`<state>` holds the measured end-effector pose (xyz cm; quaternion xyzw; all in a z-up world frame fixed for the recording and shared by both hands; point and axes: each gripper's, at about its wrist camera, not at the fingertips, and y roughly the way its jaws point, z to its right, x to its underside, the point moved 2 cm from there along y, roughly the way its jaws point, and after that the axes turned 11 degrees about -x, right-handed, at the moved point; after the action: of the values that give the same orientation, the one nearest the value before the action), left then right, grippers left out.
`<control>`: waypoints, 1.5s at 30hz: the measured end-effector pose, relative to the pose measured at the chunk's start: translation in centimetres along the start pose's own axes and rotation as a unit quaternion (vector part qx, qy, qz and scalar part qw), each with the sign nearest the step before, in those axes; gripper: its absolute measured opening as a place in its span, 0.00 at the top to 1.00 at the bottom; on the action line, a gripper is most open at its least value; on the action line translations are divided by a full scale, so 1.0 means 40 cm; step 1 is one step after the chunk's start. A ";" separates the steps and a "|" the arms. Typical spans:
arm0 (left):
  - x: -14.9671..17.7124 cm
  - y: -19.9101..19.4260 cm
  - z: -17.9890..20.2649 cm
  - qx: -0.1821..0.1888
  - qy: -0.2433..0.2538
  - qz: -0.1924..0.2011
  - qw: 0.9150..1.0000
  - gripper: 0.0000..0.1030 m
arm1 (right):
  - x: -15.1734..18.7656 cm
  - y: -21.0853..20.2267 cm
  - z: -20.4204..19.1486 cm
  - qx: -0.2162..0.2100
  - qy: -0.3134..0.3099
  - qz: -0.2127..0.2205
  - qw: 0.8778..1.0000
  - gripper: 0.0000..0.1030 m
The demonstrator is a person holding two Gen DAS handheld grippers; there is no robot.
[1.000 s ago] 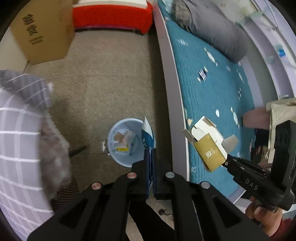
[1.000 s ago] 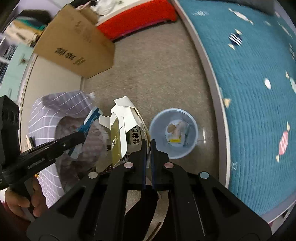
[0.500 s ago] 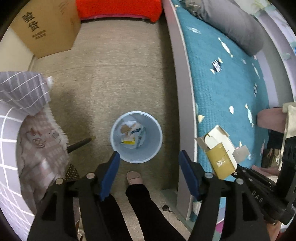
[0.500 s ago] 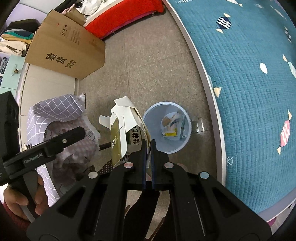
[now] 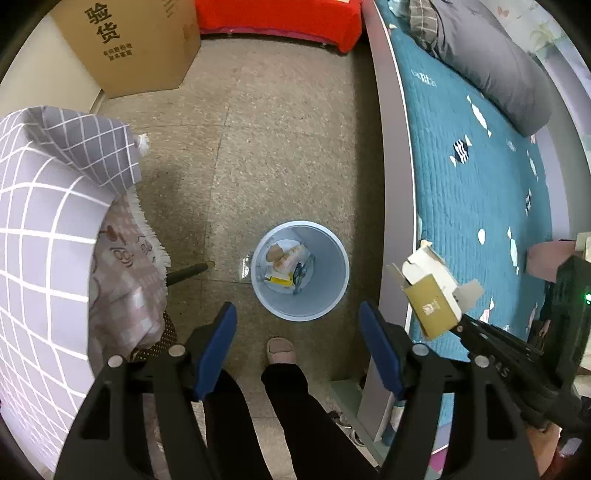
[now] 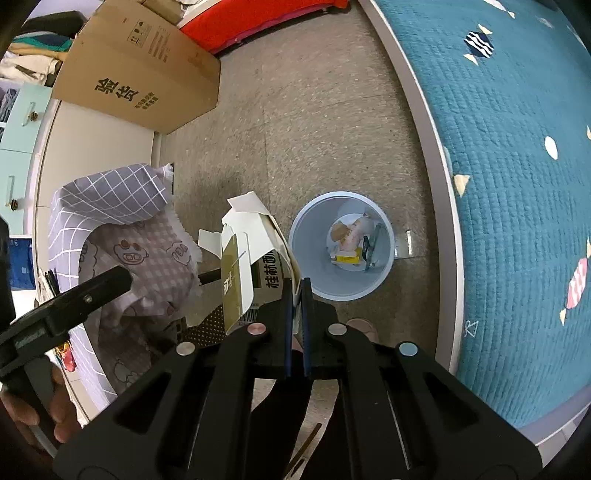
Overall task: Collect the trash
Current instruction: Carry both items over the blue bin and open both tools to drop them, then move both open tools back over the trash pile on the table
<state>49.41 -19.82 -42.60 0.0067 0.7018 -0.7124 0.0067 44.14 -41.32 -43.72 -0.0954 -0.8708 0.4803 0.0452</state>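
Observation:
A pale blue waste bin (image 5: 334, 291) (image 6: 308, 240) stands on the floor between the bed and a chair, with several wrappers (image 5: 286, 264) inside. My left gripper (image 5: 296, 314) hangs above the bin's near rim, pointing down and open, with nothing between its blue pads (image 5: 218, 343). My right gripper (image 6: 295, 291) is shut on a flap of an opened white and gold carton (image 6: 251, 258), held to the left of the bin and above the floor. In the left wrist view the same carton (image 5: 432, 295) hangs over the bed's edge.
A bed with a teal quilt (image 5: 480, 184) and a grey frame runs along the right. A brown cardboard box (image 5: 125, 44) and a red cushion (image 5: 277, 14) lie at the far end. A checked cloth (image 5: 44, 221) drapes the chair at left. A person's leg and slipper (image 5: 280, 350) stand near the bin.
My left gripper opened wide and let go of a blue and white packet, which now lies in the bin. The right gripper with the carton sank a little.

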 end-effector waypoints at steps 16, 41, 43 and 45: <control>0.050 -0.060 -0.066 0.007 -0.030 0.017 0.999 0.34 | 0.014 -0.004 -0.083 0.004 -0.027 -0.011 1.000 0.41; 0.325 -0.311 -0.844 -0.010 -0.159 0.115 0.980 0.34 | 0.291 0.168 -0.899 -0.105 -0.207 -0.020 0.973 0.41; 0.357 -0.311 -0.932 -0.019 -0.155 0.110 0.982 0.34 | 0.328 0.214 -0.955 -0.111 -0.208 -0.025 0.971 0.41; 0.390 -0.298 -1.002 -0.027 -0.143 0.098 0.984 0.33 | 0.362 0.256 -1.006 -0.115 -0.207 -0.030 0.971 0.41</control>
<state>33.58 20.43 -31.60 -0.0270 0.7084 -0.6827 0.1771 38.10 0.35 -31.04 0.0277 -0.9131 0.3845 -0.1331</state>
